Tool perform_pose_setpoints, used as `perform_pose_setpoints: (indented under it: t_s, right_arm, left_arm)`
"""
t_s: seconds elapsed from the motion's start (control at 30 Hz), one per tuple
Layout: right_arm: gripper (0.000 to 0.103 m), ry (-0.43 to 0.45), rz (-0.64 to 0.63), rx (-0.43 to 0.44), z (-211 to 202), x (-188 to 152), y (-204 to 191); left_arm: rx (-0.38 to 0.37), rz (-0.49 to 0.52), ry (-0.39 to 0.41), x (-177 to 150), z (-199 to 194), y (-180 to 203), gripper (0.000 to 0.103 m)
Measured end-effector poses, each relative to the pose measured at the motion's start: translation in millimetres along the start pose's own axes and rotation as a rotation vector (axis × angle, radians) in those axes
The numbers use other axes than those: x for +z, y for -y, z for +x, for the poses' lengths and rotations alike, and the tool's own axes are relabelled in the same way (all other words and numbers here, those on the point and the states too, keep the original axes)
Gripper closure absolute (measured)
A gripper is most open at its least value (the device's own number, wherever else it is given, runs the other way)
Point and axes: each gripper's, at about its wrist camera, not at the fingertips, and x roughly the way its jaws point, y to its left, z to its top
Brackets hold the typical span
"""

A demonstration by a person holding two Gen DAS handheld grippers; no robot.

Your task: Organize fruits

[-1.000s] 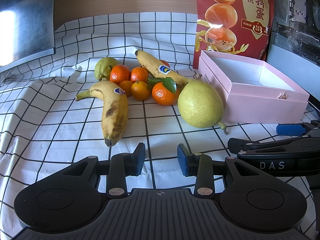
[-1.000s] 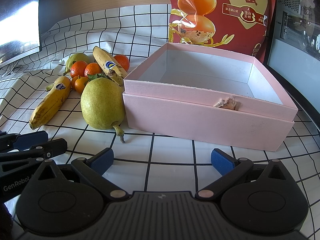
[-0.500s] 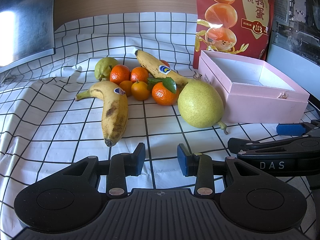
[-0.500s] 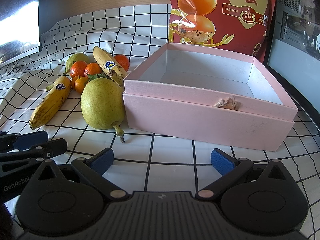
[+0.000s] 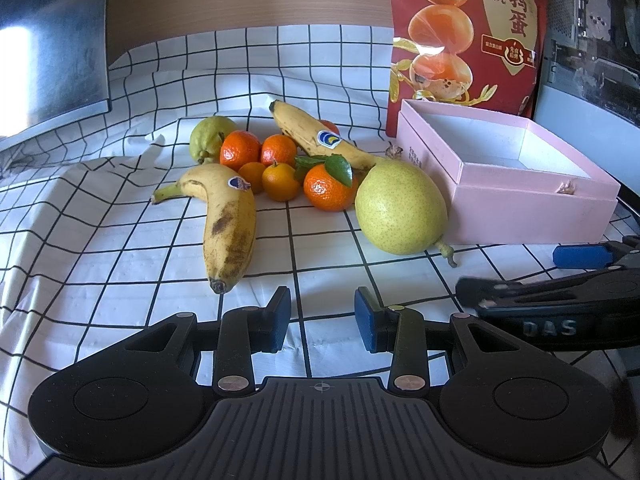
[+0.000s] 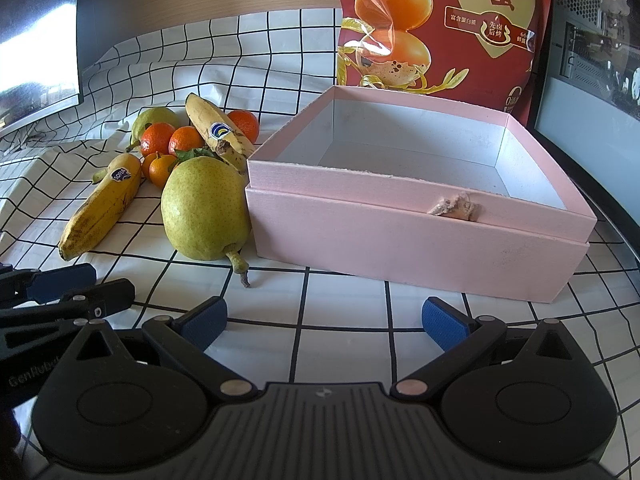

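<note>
On the checked cloth (image 5: 100, 240), the fruit sits in a loose cluster: a small green pear (image 5: 208, 136) at the far left, a spotted banana (image 5: 228, 224) just beside the mandarins (image 5: 280, 168), a second banana (image 5: 316, 136) behind them, and a large pear (image 5: 400, 208) touching the pink box (image 6: 420, 236). The box stands open in front of a red snack bag (image 6: 440, 20). The left gripper (image 5: 322, 316) hovers low with a narrow gap between its fingers, holding nothing, while the right gripper (image 6: 324, 320) is spread wide before the box, also holding nothing.

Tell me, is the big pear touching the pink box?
Cannot tell. In the right wrist view the big pear meets the pink box's left corner with no gap showing, but the overlap could be mere occlusion; the left wrist view does not settle it either.
</note>
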Motion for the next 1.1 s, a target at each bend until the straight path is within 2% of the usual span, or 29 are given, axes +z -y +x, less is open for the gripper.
perform_pose_setpoints:
  t_s: [0.07,0.17,0.23,0.33,0.37,0.43,0.5,0.63,0.73,0.8,0.93,1.1]
  right_arm:
    - [0.0,-0.066,-0.016,0.037,-1.4,5.7,1.0]
    - [0.0,-0.15,-0.019,0.004,-3.3,13.1,-4.0]
    - [0.0,-0.171,-0.012,-0.002,-4.4,13.6,-3.3]
    - [0.0,-0.184,-0.011,-0.006,-4.1,15.7,-1.7]
    - [0.0,-0.192,-0.013,-0.006,-3.2,17.3,-1.8]
    - [0.0,-0.218,-0.034,0.012,-1.0,21.8,-2.0]
    - [0.013,-0.244,-0.06,0.045,-3.6,27.4,-3.9]
    - [0.014,-0.19,0.022,0.114,-25.9,28.3,0.7]
    - [0.014,-0.125,0.04,0.102,-45.2,23.2,4.4]
    - [0.014,-0.092,0.024,0.071,-56.2,18.1,3.2]
    - [0.014,-0.034,-0.039,0.016,-71.0,10.1,4.7]
    - [0.014,-0.019,-0.046,0.013,-77.0,3.5,11.0]
  left_arm:
    - [-0.013,-0.013,0.001,0.9,0.9,-2.6,0.064]
    - [-0.052,-0.045,-0.036,9.0,-5.9,-12.3,0.064]
    - [-0.08,-0.106,0.006,20.2,-20.7,-22.7,0.063]
    - [-0.056,-0.144,0.1,46.0,-39.7,-38.8,0.063]
    - [-0.049,-0.156,0.102,54.8,-39.1,-44.3,0.063]
    - [-0.042,-0.184,0.04,73.9,-28.5,-57.8,0.064]
    - [-0.07,-0.218,-0.021,88.4,-18.1,-67.5,0.064]
    - [-0.273,-0.169,-0.059,110.1,-7.2,-57.0,0.064]
    - [-0.373,-0.134,-0.083,118.1,8.4,-36.8,0.064]
    - [-0.4,-0.12,-0.104,117.1,23.8,-25.1,0.064]
    - [-0.399,-0.139,-0.181,110.6,54.0,-20.7,0.065]
    - [-0.411,-0.13,-0.195,103.2,57.7,-28.4,0.066]
